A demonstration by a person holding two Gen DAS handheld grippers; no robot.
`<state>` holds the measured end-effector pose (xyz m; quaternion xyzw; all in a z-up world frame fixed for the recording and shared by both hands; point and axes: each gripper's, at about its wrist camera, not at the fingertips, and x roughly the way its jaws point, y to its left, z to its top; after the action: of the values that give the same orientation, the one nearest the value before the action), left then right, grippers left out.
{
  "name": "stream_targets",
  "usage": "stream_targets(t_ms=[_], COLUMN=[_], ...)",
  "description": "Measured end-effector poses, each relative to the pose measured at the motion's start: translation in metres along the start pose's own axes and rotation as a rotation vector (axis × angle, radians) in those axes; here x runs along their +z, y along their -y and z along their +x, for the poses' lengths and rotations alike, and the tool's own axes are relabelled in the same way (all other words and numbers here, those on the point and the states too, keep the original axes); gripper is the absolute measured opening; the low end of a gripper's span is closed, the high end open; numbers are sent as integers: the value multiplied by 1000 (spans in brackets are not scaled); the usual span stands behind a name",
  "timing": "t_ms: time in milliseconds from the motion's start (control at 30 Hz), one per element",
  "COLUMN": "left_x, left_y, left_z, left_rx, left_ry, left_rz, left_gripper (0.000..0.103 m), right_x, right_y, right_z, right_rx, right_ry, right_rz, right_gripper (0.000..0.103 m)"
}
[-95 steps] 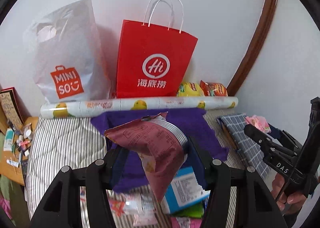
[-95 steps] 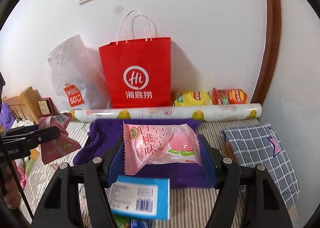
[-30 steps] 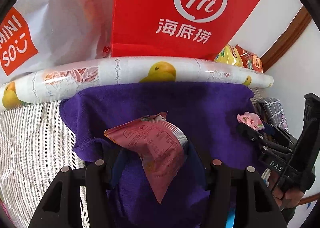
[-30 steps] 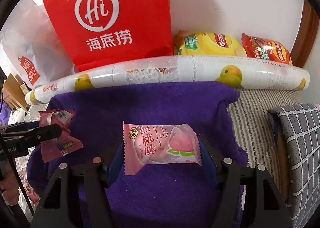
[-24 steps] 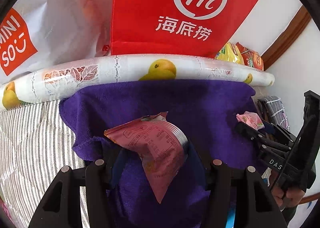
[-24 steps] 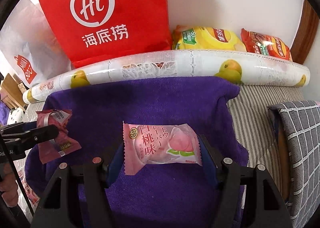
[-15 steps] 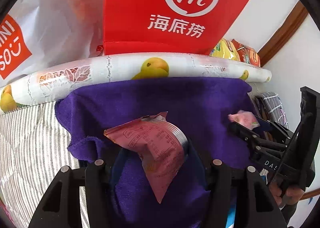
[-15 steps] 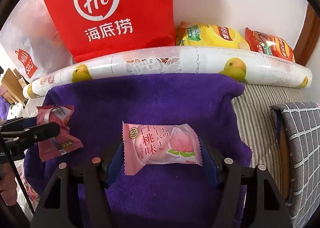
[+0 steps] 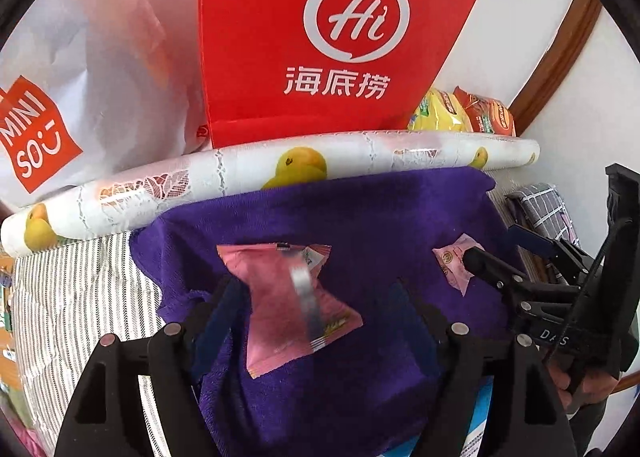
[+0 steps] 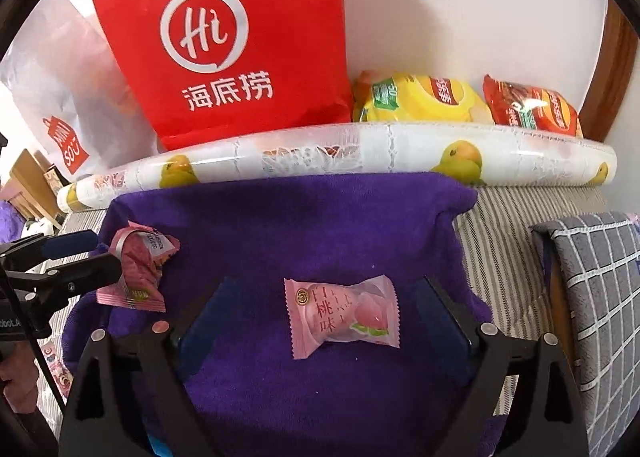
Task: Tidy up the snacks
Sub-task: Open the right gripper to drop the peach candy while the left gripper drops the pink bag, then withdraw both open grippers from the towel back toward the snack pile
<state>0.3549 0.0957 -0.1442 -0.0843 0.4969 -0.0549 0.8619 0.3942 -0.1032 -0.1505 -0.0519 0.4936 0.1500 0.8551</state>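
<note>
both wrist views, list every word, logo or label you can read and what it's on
"Hi" and "海底捞": red paper bag.
"MINI SO": white plastic bag.
"桃味": pale pink peach snack packet; its other print is blurred.
"DAS": body of the right tongs, left wrist view.
"50": green patch on the yellow chip bag; the rest is unreadable.
Dark pink snack packet, orange chip bag: print too small or blurred.

Both grippers tilt steeply downward, side by side. The left gripper (image 9: pixel 316 309) is opening, its pads clear of anything. The right gripper (image 10: pixel 332 309) is opening too, its fingers (image 10: pixel 208 313) spread wide apart.
</note>
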Motion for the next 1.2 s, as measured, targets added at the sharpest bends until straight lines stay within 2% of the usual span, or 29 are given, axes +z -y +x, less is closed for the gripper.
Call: stream_targets(t_ms=[133,300,567,767,1033,1200], left_x=[-1,-2,-2,-5,-9,-13], left_y=[-3,3,17,29,30,31], left_z=[-11,-26,-55,-77,-110,-127], left_rx=[6,7,-18,-37,-62,-74], left_ry=[24,55,115,155,216,248], left_rz=[1,16,40,62,54,32], left_gripper=[76,76,76,76,76,76], right_x=[6,4,-22,-46,-87,-111], right_y=[-4,-12,-23,-27,-23,-10], right_z=[-12,-32,-93,-132,-167,-173], right_rx=[-15,-27,-117,-132,-67,-11], right_ry=[31,18,78,119,152,77], right_rz=[-15,-34,-60,-79,-4,67], right_gripper=[91,91,91,91,91,91])
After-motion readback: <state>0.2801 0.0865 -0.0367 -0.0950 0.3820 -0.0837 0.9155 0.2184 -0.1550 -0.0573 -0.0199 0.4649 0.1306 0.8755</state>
